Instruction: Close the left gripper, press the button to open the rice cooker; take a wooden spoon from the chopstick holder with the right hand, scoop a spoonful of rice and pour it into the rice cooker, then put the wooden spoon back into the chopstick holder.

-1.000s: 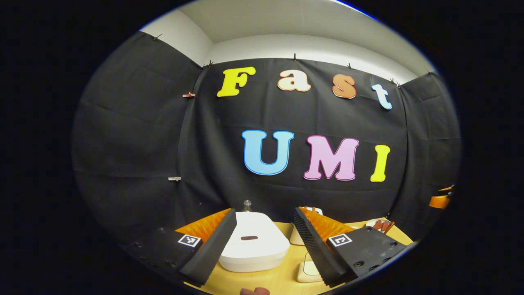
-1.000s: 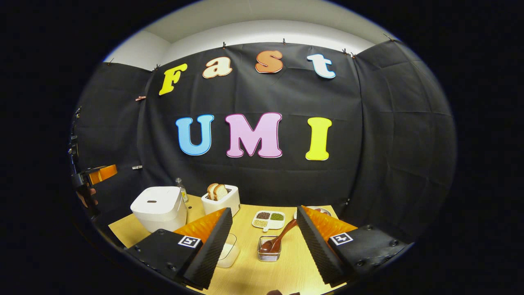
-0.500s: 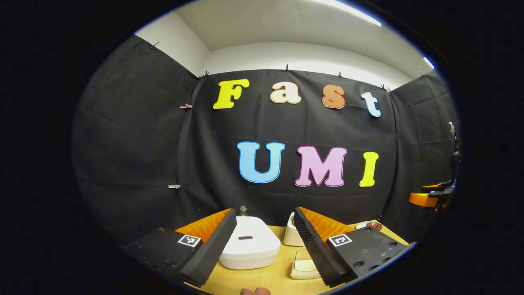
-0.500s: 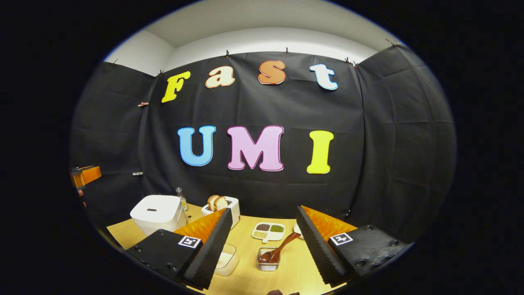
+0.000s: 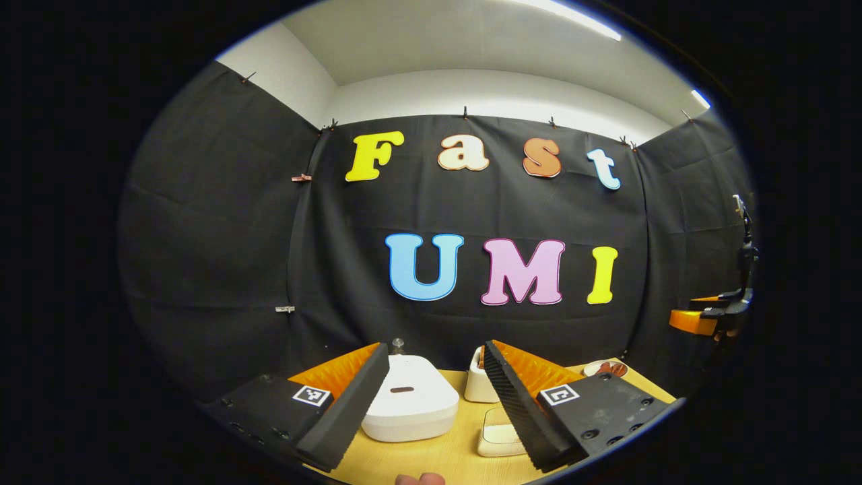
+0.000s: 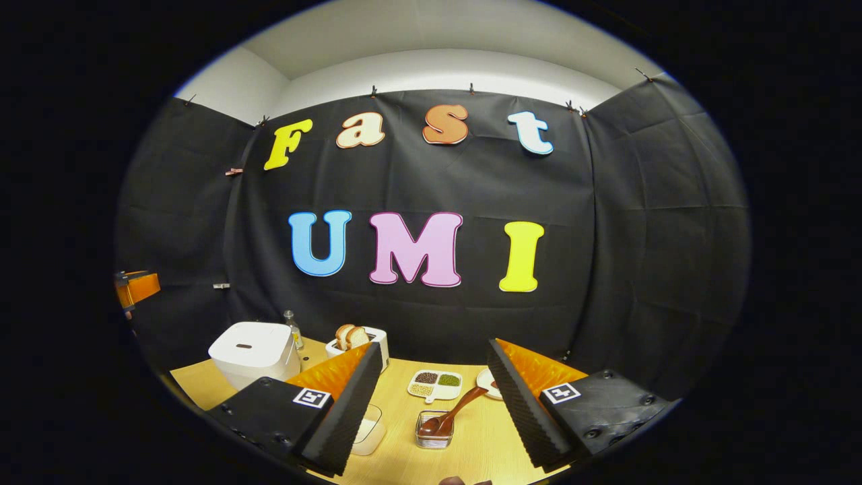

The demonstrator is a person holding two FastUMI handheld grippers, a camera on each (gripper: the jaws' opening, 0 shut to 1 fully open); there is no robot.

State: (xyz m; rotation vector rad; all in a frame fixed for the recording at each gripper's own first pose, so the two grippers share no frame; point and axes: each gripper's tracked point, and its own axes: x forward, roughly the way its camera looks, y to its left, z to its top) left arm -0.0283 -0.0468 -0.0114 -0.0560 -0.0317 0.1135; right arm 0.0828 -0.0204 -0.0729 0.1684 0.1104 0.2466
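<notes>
Surface (image 6: 471, 444), wood-toned, lies under both sets of fingers. Rice cooker (image 5: 411, 404), lid down, sits between the left gripper (image 5: 436, 397) fingers, w/ those spread wide, nothing held. Right gripper (image 6: 434, 404) fingers also wide, empty; between them chopstick holder (image 6: 433, 439) w/ wooden spoon (image 6: 452, 416) leaning in it. Rice container (image 6: 367, 431) is just beside its left finger.

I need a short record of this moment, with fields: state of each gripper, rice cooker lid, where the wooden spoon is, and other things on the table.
left gripper: open, holds nothing, rice cooker between its fingers in view
right gripper: open, holds nothing
rice cooker: lid shut
wooden spoon: bowl down in the chopstick holder, handle leaning right
also on the table: toaster with bread, divided dish of grains, clear container, small bottle
</notes>
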